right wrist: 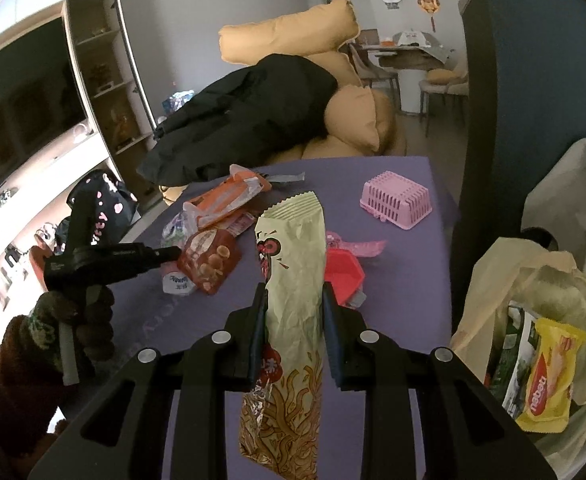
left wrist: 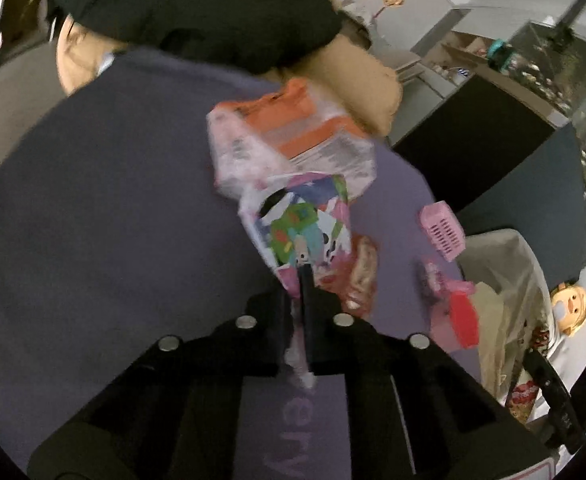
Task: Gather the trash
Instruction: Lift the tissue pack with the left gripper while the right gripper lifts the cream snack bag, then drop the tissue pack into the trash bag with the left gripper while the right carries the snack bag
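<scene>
My left gripper point(left wrist: 299, 276) is shut on a colourful wrapper point(left wrist: 299, 224) with a clear orange-printed plastic bag point(left wrist: 289, 136) hanging beyond it, above the purple table point(left wrist: 93, 208). In the right wrist view the left gripper point(right wrist: 169, 254) sits beside a brown snack packet point(right wrist: 209, 260) and the orange wrapper point(right wrist: 229, 196). My right gripper point(right wrist: 293, 300) is shut on a long pale green snack wrapper point(right wrist: 293, 264), held upright over the table point(right wrist: 405, 280). The trash bag point(right wrist: 533, 308) stands open at the right, with a yellow packet point(right wrist: 549, 372) inside.
A pink basket point(right wrist: 397, 198) lies upside down at the table's far right. A red lid-like piece point(right wrist: 343, 276) and pink wrapper point(right wrist: 357, 246) lie behind my right gripper. A black jacket point(right wrist: 245, 120) lies on tan cushions point(right wrist: 357, 120) beyond the table.
</scene>
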{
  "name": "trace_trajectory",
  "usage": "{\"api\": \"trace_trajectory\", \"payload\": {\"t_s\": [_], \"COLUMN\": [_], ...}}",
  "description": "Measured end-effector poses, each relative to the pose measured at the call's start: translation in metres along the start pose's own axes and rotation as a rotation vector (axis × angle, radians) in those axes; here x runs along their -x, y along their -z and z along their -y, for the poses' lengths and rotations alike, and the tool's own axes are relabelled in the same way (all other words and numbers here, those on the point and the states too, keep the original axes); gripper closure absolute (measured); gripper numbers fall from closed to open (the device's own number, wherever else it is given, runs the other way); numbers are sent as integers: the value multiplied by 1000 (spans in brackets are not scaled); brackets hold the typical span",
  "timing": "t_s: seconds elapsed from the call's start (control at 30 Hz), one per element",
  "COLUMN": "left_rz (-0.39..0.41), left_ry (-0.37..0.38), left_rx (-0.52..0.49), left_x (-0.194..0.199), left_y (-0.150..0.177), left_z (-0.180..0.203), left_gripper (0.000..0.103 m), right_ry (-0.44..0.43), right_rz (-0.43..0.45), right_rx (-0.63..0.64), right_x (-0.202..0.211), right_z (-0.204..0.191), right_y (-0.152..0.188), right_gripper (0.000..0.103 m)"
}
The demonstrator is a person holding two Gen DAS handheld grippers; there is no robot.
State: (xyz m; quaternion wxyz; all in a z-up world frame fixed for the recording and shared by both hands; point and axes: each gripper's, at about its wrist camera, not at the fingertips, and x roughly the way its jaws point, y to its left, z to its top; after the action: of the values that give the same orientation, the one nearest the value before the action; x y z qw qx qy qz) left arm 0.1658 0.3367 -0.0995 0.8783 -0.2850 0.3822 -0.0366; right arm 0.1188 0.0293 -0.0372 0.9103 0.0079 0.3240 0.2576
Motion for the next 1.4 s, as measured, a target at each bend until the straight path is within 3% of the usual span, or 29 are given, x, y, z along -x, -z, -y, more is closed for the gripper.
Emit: {"api": "trace_trajectory", "payload": {"t_s": [0.37, 0.7, 0.87, 1.1, 1.4], "left_rz": [207, 237, 201, 137, -32], "left_ry": [5, 97, 158, 290, 303], "left_rx": [-257, -453, -519, -550, -569], "left_x": [81, 81, 63, 27, -43], "left_y": [-25, -11, 11, 46, 93], "left_z": [126, 251, 301, 342, 358], "left_gripper": [99, 99, 99, 99, 99], "right_ry": [66, 195, 276, 340, 369], "right_rz": [169, 303, 348, 401, 414], "right_rx": [118, 112, 66, -5, -66], "right_x": [52, 117, 145, 170, 175], "right_z": [9, 63, 101, 141, 163], "right_y": [-36, -51, -42, -21, 1], "right_gripper": [78, 78, 78, 78, 78]}}
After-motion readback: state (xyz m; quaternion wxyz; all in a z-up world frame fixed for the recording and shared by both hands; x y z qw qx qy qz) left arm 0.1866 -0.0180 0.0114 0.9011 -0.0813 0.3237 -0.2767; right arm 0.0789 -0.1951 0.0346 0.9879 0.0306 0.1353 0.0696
